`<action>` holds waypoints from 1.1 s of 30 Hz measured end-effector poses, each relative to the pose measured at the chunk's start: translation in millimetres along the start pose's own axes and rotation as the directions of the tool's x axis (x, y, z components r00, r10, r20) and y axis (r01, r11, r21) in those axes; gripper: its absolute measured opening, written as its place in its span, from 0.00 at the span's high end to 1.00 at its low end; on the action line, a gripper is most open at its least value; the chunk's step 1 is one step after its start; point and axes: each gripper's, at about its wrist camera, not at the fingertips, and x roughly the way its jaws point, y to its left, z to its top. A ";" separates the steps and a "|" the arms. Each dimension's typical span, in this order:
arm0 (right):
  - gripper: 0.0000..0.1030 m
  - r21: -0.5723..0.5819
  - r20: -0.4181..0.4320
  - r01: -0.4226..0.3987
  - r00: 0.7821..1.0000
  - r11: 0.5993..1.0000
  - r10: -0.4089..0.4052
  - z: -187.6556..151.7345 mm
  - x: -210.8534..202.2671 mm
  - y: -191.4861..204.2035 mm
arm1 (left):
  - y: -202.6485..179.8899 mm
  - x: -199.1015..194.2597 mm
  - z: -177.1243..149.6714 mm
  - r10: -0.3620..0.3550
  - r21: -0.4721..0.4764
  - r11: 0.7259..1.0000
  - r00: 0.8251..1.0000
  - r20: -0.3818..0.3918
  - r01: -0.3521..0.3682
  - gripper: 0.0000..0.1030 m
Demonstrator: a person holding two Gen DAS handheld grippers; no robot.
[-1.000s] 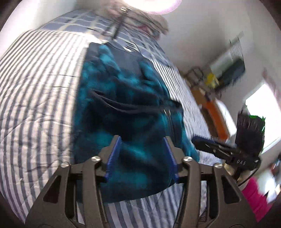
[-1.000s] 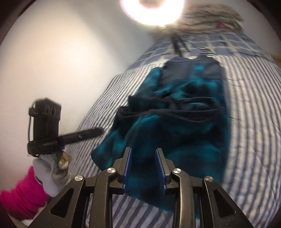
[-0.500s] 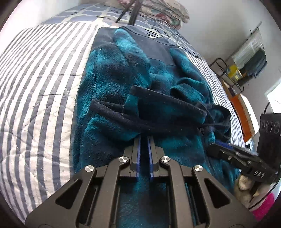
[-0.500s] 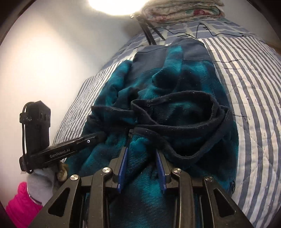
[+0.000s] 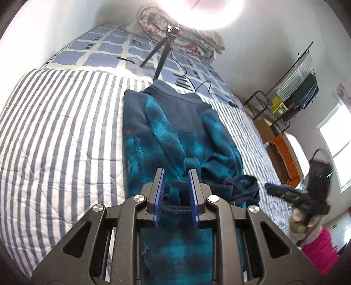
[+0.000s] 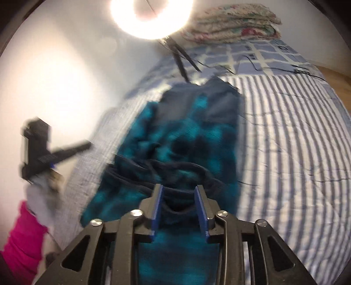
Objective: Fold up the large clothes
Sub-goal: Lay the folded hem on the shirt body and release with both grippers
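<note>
A teal and navy fleece garment [image 5: 175,131] lies lengthwise on the striped quilt [image 5: 54,131], its collar at the far end. My left gripper [image 5: 175,175] has the dark hem bunched between its blue pads, and its jaws are opening. In the right wrist view, which is blurred, the garment [image 6: 193,136] runs away from my right gripper [image 6: 178,190]. Its jaws are opening wide, and the hem sags loosely between the pads. Each gripper also shows in the other view: the right gripper [image 5: 276,189] by the garment's right edge, the left gripper [image 6: 87,144] off its left side.
A black tripod [image 5: 161,57] with a cable stands on the checked sheet beyond the collar, under a bright ring light [image 6: 151,17]. Folded blankets [image 5: 197,41] lie at the head of the bed. A rack [image 5: 285,105] and an orange box [image 5: 285,149] stand to the right. A pink sleeve [image 6: 19,241] shows.
Both grippers went forward to the hem at the garment's middle, the left shut on it, then both drew back with the hem. The garment now lies longer. Both pairs of jaws have widened.
</note>
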 end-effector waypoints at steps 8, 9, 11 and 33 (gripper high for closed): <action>0.60 0.124 0.022 -0.016 1.000 0.992 0.014 -18.0 19.3 -31.0 | -2.0 18.2 -25.1 -0.035 0.016 0.999 0.996 -0.079 0.037 0.81; 0.68 0.136 0.024 -0.025 0.999 0.990 0.022 -17.2 21.7 -30.4 | -3.5 25.8 -30.8 -0.030 0.020 0.999 0.995 -0.096 0.032 0.81; 0.80 0.141 0.030 -0.027 0.999 0.990 0.023 -13.7 20.6 -23.4 | -5.3 37.3 -38.4 -0.025 0.012 1.000 0.994 -0.109 0.027 0.81; 0.94 0.010 -0.143 0.177 0.974 0.984 -0.173 -62.4 22.5 -8.5 | 3.2 58.6 -61.5 0.192 0.045 0.981 0.981 -0.030 -0.190 0.85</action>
